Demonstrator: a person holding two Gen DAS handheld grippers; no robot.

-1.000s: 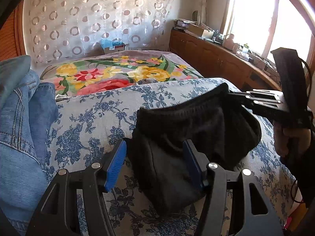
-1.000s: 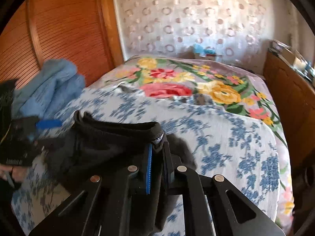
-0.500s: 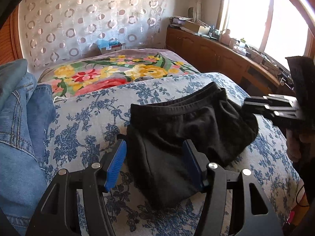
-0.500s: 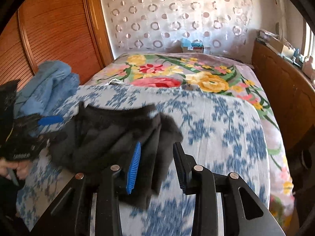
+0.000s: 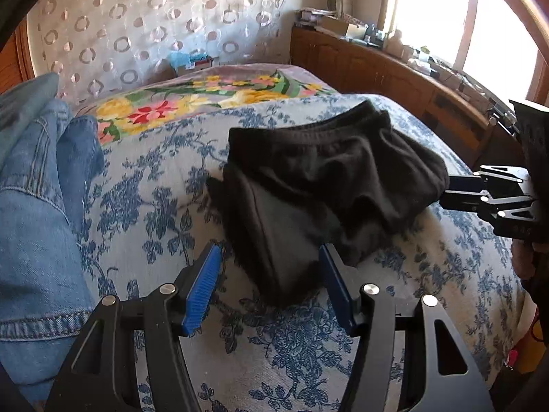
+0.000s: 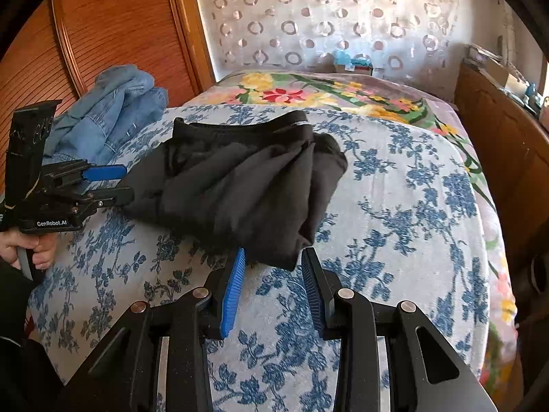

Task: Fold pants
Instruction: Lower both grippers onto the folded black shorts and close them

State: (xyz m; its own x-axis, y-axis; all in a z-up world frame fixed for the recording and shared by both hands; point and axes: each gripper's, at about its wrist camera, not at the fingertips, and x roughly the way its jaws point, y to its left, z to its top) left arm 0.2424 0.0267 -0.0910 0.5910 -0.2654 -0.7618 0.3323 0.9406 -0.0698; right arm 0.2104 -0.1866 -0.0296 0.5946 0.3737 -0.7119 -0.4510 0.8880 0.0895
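Two grippers, both unloaded. Left gripper: blue ribbed pads spread wide, straddling near corner of pants, not clamping. Right gripper: fingers apart, tips just short of pants hem. "GenRobot.AI" legible on left gripper body in right wrist view. One pair black pants, soft knit, crumpled heap, elastic waistband at far side, on blue-floral bedspread. One denim pile left. Beyond: multicoloured floral blanket, circle-patterned curtain.
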